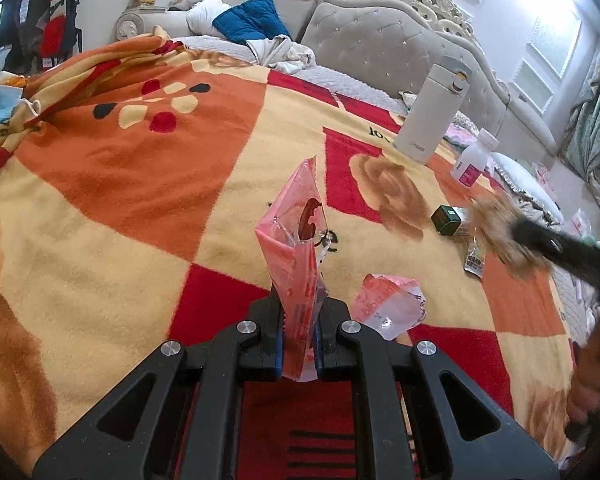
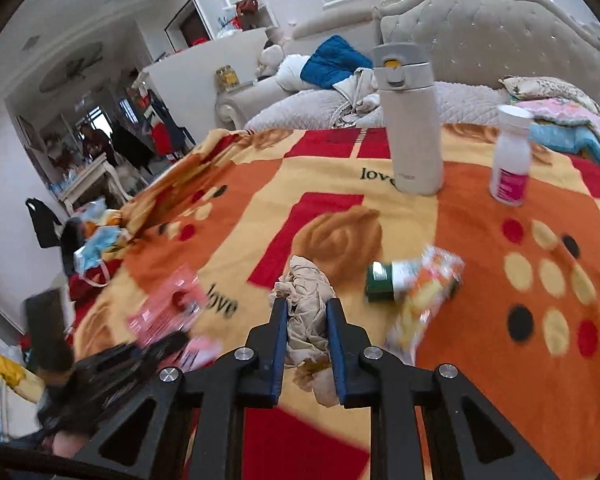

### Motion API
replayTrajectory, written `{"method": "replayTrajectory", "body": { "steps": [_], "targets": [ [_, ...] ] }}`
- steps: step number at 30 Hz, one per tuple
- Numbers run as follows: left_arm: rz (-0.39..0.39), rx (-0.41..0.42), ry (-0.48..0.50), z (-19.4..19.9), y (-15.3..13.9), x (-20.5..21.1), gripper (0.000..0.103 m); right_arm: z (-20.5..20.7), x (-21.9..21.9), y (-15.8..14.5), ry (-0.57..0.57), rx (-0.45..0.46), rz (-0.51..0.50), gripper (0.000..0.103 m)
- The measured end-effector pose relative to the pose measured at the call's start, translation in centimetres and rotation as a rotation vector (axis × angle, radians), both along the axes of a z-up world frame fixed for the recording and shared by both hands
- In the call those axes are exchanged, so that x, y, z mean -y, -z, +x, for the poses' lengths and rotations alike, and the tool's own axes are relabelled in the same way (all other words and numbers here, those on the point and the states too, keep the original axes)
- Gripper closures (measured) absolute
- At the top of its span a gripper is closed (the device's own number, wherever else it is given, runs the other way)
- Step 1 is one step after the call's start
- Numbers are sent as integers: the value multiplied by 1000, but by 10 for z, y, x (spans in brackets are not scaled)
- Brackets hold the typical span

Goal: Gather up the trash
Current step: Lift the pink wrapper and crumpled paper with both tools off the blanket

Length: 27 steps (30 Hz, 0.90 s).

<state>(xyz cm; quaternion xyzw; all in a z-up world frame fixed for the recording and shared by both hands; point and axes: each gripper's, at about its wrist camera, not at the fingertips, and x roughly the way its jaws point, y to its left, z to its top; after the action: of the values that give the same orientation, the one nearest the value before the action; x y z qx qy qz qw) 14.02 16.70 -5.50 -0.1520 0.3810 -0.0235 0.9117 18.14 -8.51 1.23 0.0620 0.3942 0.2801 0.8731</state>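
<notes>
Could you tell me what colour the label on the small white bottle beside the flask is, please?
The small white bottle carries a pink, magenta-toned label, clearest in the right wrist view.

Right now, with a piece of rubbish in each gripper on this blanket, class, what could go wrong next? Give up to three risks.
1. The left gripper pinches only the pink wrapper at its lower end; the tall, floppy top may slip free.
2. The right gripper holds the crumpled tissue close to the green box and orange packet; swinging could scatter them.
3. The white flask stands upright on soft blanket; a bump could topple it.
</notes>
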Motion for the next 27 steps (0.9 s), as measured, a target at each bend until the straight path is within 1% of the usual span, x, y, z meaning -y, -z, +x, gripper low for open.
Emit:
{"method": "replayTrajectory", "body": {
  "steps": [2,4,5,8,10,13,15,17,21,24,27],
  "targets": [
    [12,6,9,-1,-1,3,95,-15,10,1,18,-12,-7,85],
    [57,7,44,-4,-5,14,95,-32,24,4,43,-21,-23,85],
    [66,6,58,-8,-7,19,95,-38,29,5,58,-27,-22,85],
    [48,-9,110,-22,-19,37,95,-48,44,6,105,-41,-37,85],
    [71,-6,144,-31,-29,52,95,-52,49,5,119,-49,-54,85],
    [81,-26,188,-40,-39,67,95,-62,55,2,126,-54,-88,85],
    [97,-28,196,-48,-45,75,95,-69,59,-1,126,-48,-95,85],
    [96,-26,202,-55,-50,81,95,-76,61,-4,129,-44,-101,85],
    [123,-42,212,-63,-51,93,95,-87,59,-1,113,-41,-112,85],
    [118,-26,208,-72,-58,95,95,-88,55,2,103,-54,-142,85],
    [105,-20,200,-79,-62,94,95,-91,54,-1,105,-51,-154,85]
  ]
}}
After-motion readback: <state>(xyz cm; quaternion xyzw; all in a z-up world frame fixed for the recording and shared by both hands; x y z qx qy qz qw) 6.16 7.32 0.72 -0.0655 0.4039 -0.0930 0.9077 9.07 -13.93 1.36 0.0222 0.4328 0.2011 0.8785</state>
